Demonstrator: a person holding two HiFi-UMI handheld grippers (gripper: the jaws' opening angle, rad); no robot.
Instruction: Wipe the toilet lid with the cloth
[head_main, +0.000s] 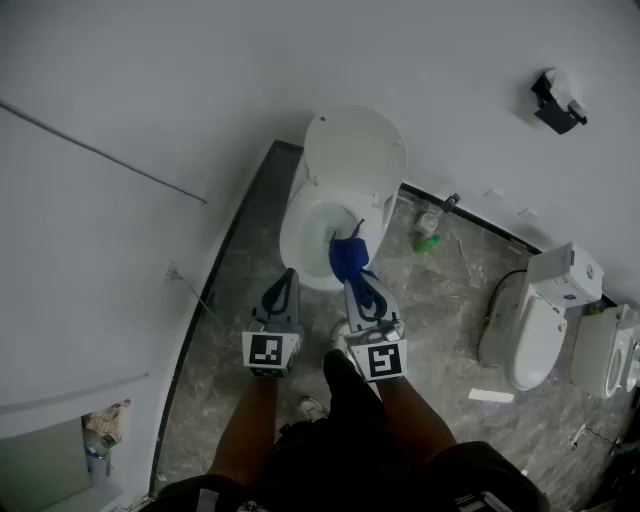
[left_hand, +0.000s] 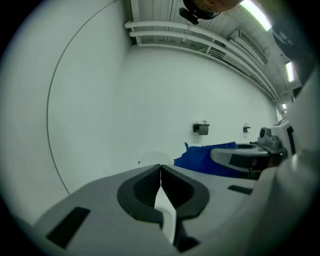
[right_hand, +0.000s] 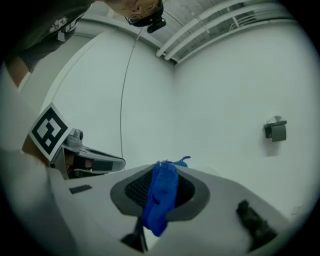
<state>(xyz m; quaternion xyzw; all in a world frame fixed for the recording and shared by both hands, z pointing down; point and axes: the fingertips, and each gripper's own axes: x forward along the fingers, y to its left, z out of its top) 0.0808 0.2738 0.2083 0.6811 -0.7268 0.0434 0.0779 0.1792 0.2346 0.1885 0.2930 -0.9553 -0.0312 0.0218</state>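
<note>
Looking steeply down, the head view shows the toilet lid raised upright against the white wall, above the open bowl. The right gripper has its jaws clamped on the blue cloth, which is bunched over the bowl's near rim, below the lid and apart from it. Whether the cloth touches the rim cannot be told, and it hides the jaw tips from above. In the right gripper view the cloth fills the gap between the pads and droops towards the camera. The left gripper sits just beside the right one. Its own view shows the pads pressed together with nothing between them, and beyond them a pale rounded edge that is hard to separate from the white wall. A second toilet stands well apart on the floor. Another fixture is cut off at the right edge, and the person's legs at the bottom edge.
</note>
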